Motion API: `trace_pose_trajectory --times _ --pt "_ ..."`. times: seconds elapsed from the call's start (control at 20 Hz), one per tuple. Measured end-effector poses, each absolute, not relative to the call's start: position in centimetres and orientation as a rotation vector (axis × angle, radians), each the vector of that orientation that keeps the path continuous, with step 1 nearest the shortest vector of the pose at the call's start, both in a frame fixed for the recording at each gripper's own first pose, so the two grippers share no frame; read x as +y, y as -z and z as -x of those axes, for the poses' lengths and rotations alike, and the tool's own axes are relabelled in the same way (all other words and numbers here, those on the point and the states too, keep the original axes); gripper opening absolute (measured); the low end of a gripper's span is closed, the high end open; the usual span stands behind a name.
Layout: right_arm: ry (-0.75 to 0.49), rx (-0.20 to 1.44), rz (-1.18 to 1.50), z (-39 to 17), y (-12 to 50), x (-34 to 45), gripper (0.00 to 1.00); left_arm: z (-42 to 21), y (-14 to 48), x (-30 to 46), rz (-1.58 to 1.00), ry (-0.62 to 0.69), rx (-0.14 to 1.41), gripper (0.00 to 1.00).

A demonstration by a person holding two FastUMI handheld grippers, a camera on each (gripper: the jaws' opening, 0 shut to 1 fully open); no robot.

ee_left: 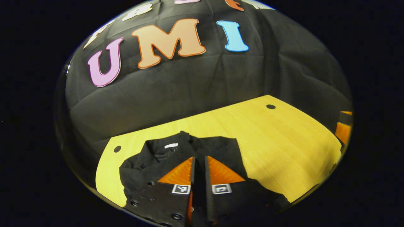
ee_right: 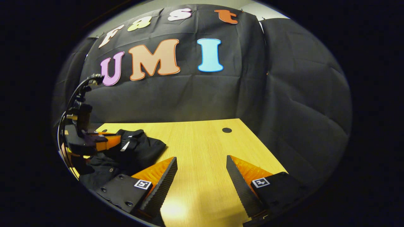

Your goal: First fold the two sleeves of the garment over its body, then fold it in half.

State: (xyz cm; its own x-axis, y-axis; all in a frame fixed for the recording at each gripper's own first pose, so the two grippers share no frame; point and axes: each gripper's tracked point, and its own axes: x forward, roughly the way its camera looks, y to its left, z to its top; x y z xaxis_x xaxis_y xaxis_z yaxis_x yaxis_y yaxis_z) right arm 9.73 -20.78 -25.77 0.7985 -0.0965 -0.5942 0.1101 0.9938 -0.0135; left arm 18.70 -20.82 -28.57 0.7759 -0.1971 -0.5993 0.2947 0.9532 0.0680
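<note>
Cloth like this black, soft, collared garment (ee_left: 164,157) is light and limp, so expect it to sag, drag and bunch wherever you do not support it. It lies in a rumpled heap on the pale yellow wooden table (ee_left: 277,142), directly under and ahead of your left tongs (ee_left: 199,164), whose fingers stand almost together over the fabric; whether they pinch any cloth, you cannot tell. In the right gripper view the heap (ee_right: 135,151) sits off to the left of your right tongs (ee_right: 202,176), which are spread wide over bare wood and hold nothing. Sleeves cannot be made out in the heap, so judge that it needs spreading flat. Take hold at a seam, cuff or shoulder edge, pinching a single layer, not the loose middle.
</note>
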Motion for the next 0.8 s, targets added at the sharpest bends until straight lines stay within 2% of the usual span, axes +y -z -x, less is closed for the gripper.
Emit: trace_pose_trajectory --times 0.15,0.2,0.45,0.8 --pt "0.059 0.634 -0.001 -9.4 26.0 -20.2 0.99 -17.8 25.6 -19.1 -0.122 0.199 0.567 1.0" --pt "0.043 0.629 0.002 -9.2 25.9 -19.7 0.99 -17.1 24.8 -17.8 -0.127 0.171 0.546 0.94" --pt "0.01 0.616 -0.005 -7.1 25.7 -16.6 0.99 -12.0 21.7 -10.4 -0.125 0.077 0.504 0.95" --pt "-0.018 0.627 0.005 -2.5 25.7 -11.0 0.99 -4.0 21.2 -1.2 -0.128 -0.006 0.529 0.94"
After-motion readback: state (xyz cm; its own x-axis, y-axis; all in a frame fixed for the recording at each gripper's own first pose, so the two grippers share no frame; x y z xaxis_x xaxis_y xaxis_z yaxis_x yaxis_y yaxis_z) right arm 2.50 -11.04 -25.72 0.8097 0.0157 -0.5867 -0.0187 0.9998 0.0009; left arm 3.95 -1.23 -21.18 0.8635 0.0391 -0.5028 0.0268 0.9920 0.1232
